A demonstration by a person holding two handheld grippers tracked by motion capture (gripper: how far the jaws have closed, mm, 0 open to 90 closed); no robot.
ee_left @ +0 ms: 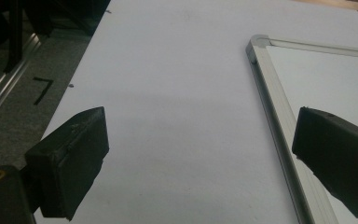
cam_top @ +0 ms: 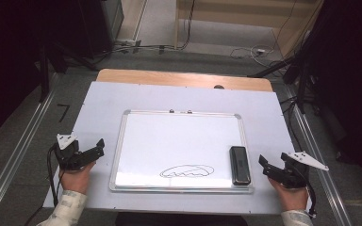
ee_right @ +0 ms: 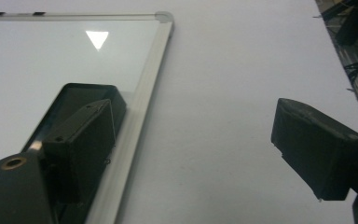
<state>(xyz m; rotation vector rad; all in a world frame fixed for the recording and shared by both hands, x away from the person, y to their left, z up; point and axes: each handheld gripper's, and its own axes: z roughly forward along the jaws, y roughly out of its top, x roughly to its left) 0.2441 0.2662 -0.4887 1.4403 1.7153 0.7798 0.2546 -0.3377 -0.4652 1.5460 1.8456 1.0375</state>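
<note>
A whiteboard point(cam_top: 179, 141) with a silver frame lies flat on the pale table cover, bearing a black scribble point(cam_top: 186, 171) near its front edge. A black eraser point(cam_top: 240, 165) rests on the board's right side. My left gripper point(cam_top: 90, 151) sits on the cover just left of the board, jaws wide apart and empty point(ee_left: 200, 154); the board's frame point(ee_left: 272, 93) runs past its right jaw. My right gripper point(cam_top: 268, 167) rests to the right of the board, also open and empty point(ee_right: 191, 149), with the eraser point(ee_right: 74, 95) behind its left jaw.
The pale cover point(cam_top: 122, 99) overlies a wooden table point(cam_top: 184, 77). Metal rails point(cam_top: 14, 160) run along both sides on grey carpet. Cables point(cam_top: 250, 51) and dark stands lie beyond the far edge. A black mark point(ee_left: 43, 88) is on the floor at left.
</note>
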